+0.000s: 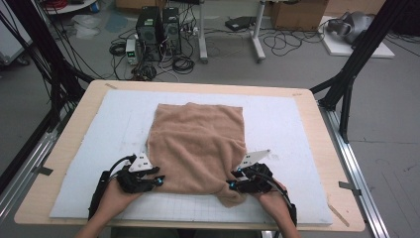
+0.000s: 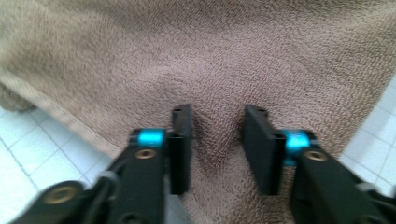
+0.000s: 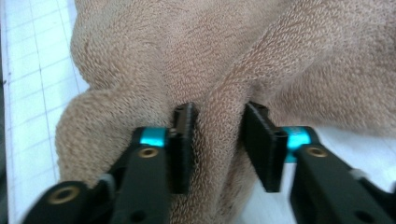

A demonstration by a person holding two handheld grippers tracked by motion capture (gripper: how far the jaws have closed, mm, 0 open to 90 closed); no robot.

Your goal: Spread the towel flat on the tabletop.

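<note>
A tan terry towel [image 1: 198, 144] lies spread on the white gridded mat [image 1: 297, 129], with its near right corner bunched up. My left gripper [image 1: 159, 181] is at the towel's near left edge. In the left gripper view the towel [image 2: 210, 60] puckers into a ridge between the jaws of the left gripper [image 2: 217, 140], which pinch it. My right gripper [image 1: 230, 184] is at the near right corner. In the right gripper view a thick fold of towel [image 3: 219, 112] fills the gap between the jaws of the right gripper [image 3: 217, 140], which are shut on it.
The mat rests on a wooden table [image 1: 74, 129] with bare margins on both sides. Black frame posts [image 1: 356, 64] stand at the table's far corners. Computer towers [image 1: 158, 32] and cables sit on the floor beyond.
</note>
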